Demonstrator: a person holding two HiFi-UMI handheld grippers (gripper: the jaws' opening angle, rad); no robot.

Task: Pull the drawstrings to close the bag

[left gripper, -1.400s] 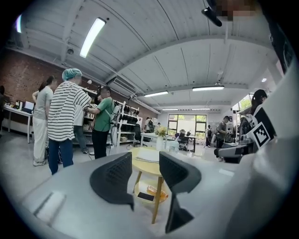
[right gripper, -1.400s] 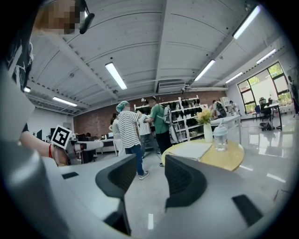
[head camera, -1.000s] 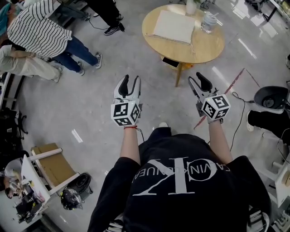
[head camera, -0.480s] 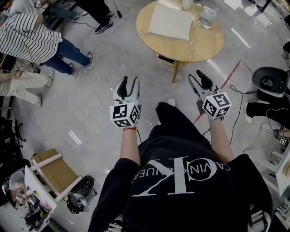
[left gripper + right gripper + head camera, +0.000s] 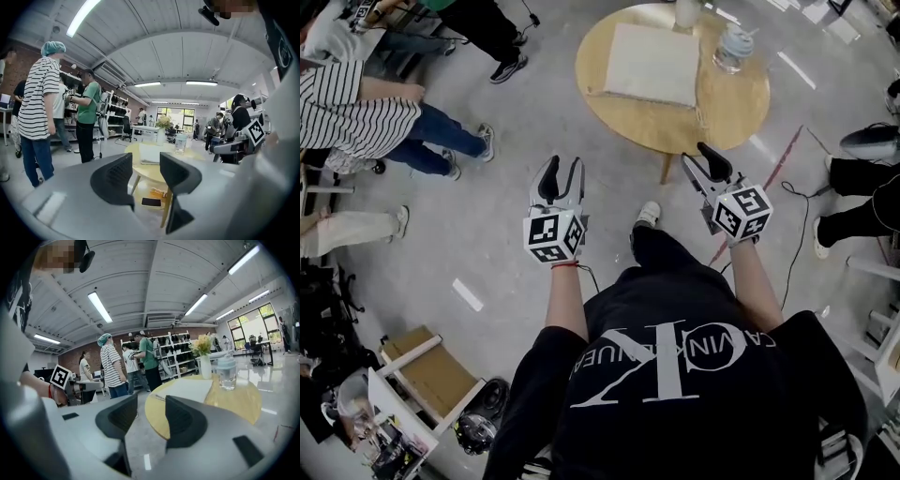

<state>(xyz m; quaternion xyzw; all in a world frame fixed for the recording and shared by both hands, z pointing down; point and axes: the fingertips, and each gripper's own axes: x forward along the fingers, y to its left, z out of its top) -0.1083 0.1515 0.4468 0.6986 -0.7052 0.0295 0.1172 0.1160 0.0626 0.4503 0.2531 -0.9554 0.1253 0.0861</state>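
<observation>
Both claws are up in the air on the near side of the round desk (image 5: 733, 105), and neither has anything in it. The left claw (image 5: 561, 161) is released. Its jaws stand well apart, and in its own view only the desk's leg and underside show through the gap. The right claw (image 5: 697, 153) is also spread wide and empty, with the desk's near rim filling the space between its jaws. Both point toward the desk. The left one hangs off the desk's near-left side over the floor (image 5: 487, 216), and the right one has its tips right at the desk's near edge in the head view.

The bag (image 5: 654, 64) is untouched. It is pale and lies flat on the desk's left half, clear of both claws. From above it looks nearly square, a touch wider across the desk than deep, so its long axis is hard to call. One edge faces the claws squarely. A thin line runs along that near edge and a pale strand trails off the near-right corner. I can't tell which edge is the mouth.

A clear lidded jar (image 5: 731, 47) stands on the desk's far-right part, with a vase (image 5: 686, 11) at the far rim. A phone (image 5: 151, 202) lies under the desk top. A person in a striped shirt (image 5: 356, 112) stands well off the desk's left side.
</observation>
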